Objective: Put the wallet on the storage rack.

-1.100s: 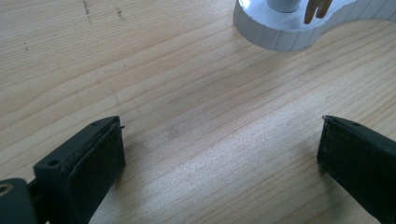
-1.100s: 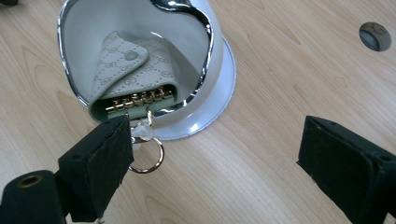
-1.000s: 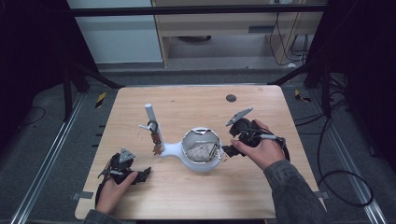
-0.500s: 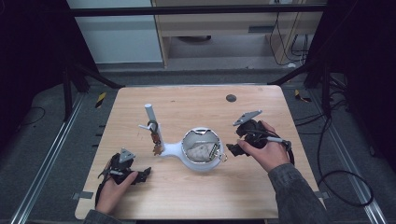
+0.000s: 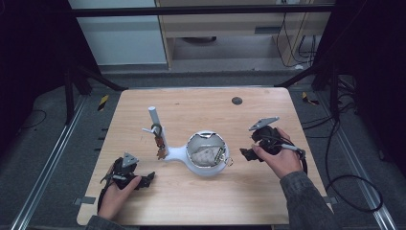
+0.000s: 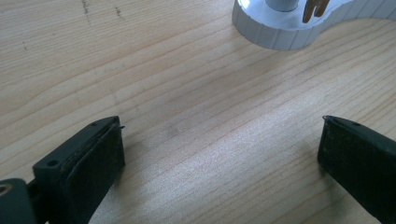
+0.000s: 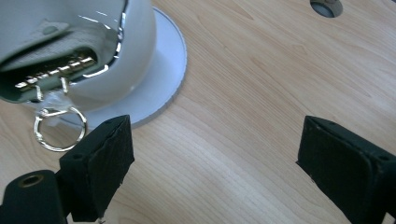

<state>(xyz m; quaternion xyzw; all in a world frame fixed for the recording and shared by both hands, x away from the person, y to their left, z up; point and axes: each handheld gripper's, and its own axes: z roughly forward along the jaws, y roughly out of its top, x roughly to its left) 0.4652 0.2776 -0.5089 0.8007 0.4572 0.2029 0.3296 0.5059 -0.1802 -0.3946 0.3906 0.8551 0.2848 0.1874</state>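
Observation:
A white stand has a round bowl [image 5: 206,169] joined to a base with an upright post [image 5: 154,119]. A grey zipped pouch [image 5: 203,155] lies in the bowl, and its metal key ring [image 5: 229,161] hangs over the rim. Small brown trinkets [image 5: 160,152] hang from the post. My right gripper [image 5: 244,154] sits just right of the bowl, open and holding nothing. In the right gripper view its jaws [image 7: 219,158] stand wide, with the ring [image 7: 58,128] by the left one. My left gripper [image 5: 149,178] rests open at the front left. Bare wood lies between its jaws [image 6: 222,154].
A small dark hole [image 5: 236,100] marks the tabletop [image 5: 191,206] at the back right. Metal frame rails and cables run on the floor around the table. The stand's base [image 6: 280,32] lies just ahead of the left gripper.
The right hand and gripper have drawn back to the right, away from the bowl, and sunk a little. The left hand has stayed put.

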